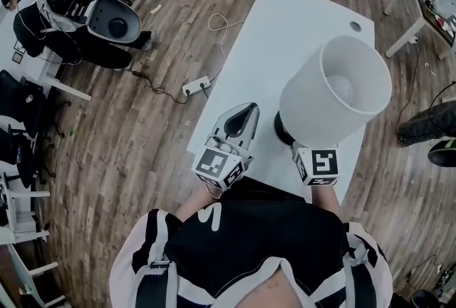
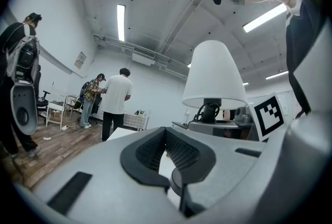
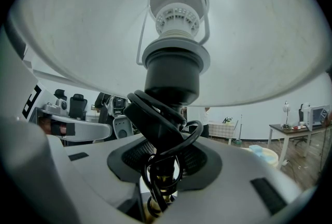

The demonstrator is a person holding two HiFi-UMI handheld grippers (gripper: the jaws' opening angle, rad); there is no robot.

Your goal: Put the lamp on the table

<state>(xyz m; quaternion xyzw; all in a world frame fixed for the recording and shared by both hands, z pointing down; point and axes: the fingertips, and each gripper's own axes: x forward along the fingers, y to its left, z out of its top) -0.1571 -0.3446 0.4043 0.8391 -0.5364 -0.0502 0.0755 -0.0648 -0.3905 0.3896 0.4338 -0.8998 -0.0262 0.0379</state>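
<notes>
Head view: your right tool (image 1: 293,142) pinches the white-shaded table lamp with black base (image 1: 335,89) low on its stem. The lamp is at 2 o'clock from frame centre, over the near end of the white rectangular worktop (image 1: 285,21). You look down into the shade's open top. Can't tell whether the base touches the worktop.

Right gripper view: the right tool (image 3: 163,176) has its jaws closed around the brass stem (image 3: 155,207). A black cord (image 3: 161,124) is coiled round the stem between them, and the shade fills the frame from 9 through 12 to 3 o'clock.

Your left tool (image 1: 241,117) is at 9 o'clock of the lamp, near it but apart, over the worktop's near left edge. Left gripper view: the left tool (image 2: 168,163) has its jaws slightly spread with nothing between them, only worktop showing through the gap. The lamp (image 2: 212,75) stands upright at 1 o'clock.

A white power strip (image 1: 197,87) lies on the wooden floor (image 1: 128,135) at 10 o'clock of the left tool.
</notes>
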